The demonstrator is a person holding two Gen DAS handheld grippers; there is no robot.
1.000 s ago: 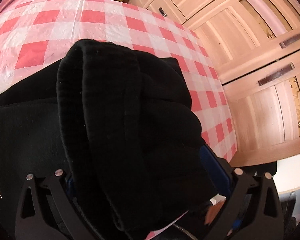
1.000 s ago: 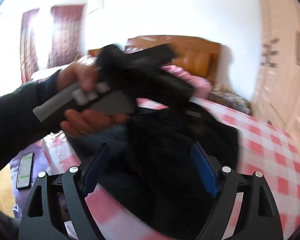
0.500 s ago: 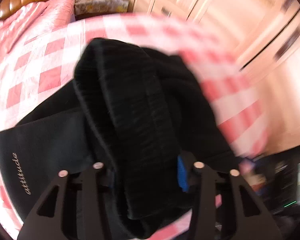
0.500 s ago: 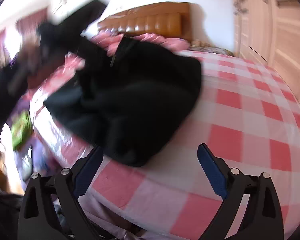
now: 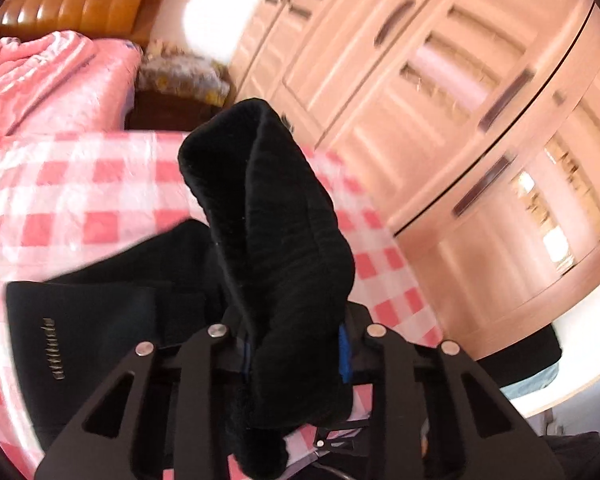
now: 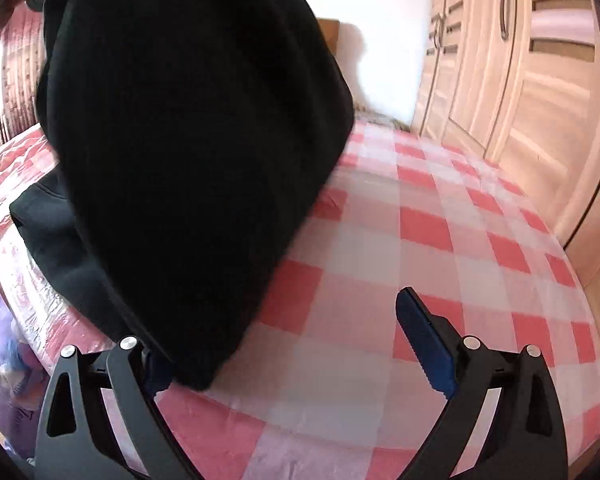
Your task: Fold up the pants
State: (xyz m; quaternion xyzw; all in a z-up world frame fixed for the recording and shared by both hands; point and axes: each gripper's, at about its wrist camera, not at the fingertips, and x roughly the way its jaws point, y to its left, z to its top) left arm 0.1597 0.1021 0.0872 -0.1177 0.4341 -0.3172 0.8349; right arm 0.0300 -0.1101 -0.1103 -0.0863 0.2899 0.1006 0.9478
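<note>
Closing on a bunched fold of black pants (image 5: pixel 284 240), the left gripper (image 5: pixel 296 354) lifts it; the right gripper (image 6: pixel 300 344) gapes empty.

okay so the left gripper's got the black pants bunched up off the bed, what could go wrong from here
The left gripper is closing on a thick bunch of the pants, so layers could slip out or the fold come out crooked. The right gripper is open, and hanging cloth covers one of its fingers; it might snag the wrong layer. The rest of the pants trails on the checked bedspread and may drag.
</note>
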